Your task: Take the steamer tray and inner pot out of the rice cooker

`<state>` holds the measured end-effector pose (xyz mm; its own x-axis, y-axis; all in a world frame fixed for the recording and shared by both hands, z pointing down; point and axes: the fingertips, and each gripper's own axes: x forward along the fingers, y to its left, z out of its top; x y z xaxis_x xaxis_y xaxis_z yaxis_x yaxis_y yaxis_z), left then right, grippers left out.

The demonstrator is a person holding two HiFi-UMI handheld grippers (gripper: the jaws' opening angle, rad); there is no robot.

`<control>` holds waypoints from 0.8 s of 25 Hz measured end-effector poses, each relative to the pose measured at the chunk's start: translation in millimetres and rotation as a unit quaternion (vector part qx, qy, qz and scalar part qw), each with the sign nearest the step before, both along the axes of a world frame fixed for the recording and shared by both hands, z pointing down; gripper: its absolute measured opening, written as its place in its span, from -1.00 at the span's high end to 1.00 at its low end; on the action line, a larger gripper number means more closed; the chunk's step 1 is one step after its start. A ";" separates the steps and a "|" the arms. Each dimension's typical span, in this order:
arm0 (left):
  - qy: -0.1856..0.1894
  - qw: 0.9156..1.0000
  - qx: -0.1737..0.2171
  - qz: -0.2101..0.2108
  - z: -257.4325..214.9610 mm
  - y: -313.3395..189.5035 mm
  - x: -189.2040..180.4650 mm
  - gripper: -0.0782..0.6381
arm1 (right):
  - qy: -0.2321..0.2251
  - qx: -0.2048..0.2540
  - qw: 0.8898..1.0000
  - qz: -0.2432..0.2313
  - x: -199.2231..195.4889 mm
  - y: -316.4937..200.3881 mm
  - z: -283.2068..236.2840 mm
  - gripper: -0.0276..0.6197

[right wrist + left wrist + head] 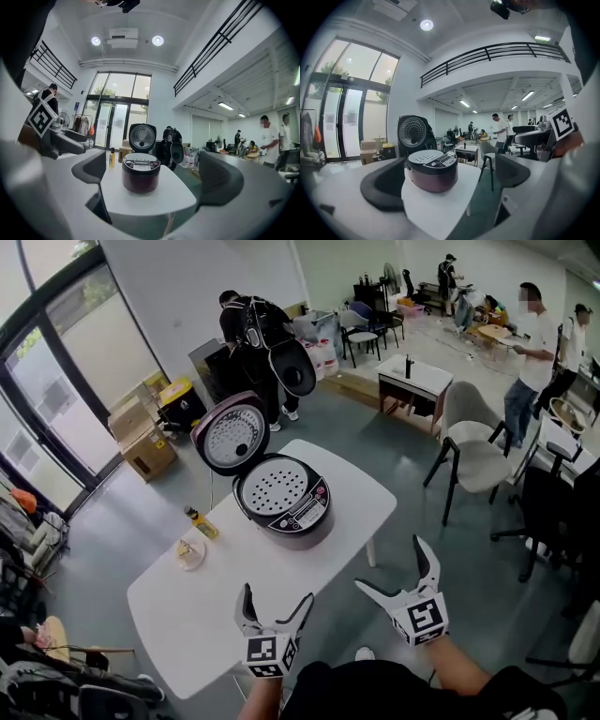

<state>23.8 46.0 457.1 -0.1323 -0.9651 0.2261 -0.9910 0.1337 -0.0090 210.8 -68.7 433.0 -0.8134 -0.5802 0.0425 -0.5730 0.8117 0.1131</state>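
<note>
A white worktop (187,615) with rounded corners and a smooth matt face stands on a grey floor (394,442) in a large open room. Tall glazed doors (56,381) in dark frames fill the left wall, with brown cardboard boxes (145,442) stacked near them. A grey padded chair (473,442) on thin dark legs stands to the right of the worktop. At the far side a person in dark clothes (248,329) bends over beyond the worktop, and a person in a white shirt (534,343) stands far right.

A round, glossy dark maroon rice cooker (286,507) sits toward the far right of the worktop. Its hinged lid (232,435) stands open and upright at its far left, showing a circular metal inner face. The pale, round steamer tray (275,486), dotted with small holes, lies in the cooker's mouth. Left of the cooker are a small yellow bottle (201,522) with a dark cap and, nearer, a small pale dish (190,552).

The left tongs (277,596) hang over the near edge of the worktop, the right tongs (390,565) just off its near right corner. Both pairs of jaws are spread wide with nothing between them, well apart from the cooker.
</note>
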 end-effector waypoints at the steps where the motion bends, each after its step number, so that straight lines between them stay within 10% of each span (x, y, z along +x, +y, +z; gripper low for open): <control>1: -0.001 1.000 0.001 -0.005 0.2 -3.5 -2.7 -0.87 | 0.000 0.004 1.000 -0.005 -4.2 -4.1 -0.4 -0.91; 20: 0.018 0.997 0.017 -0.067 6.9 -106.9 -109.9 -0.82 | 0.001 0.002 0.993 -0.115 -174.3 -103.2 -9.3 -0.91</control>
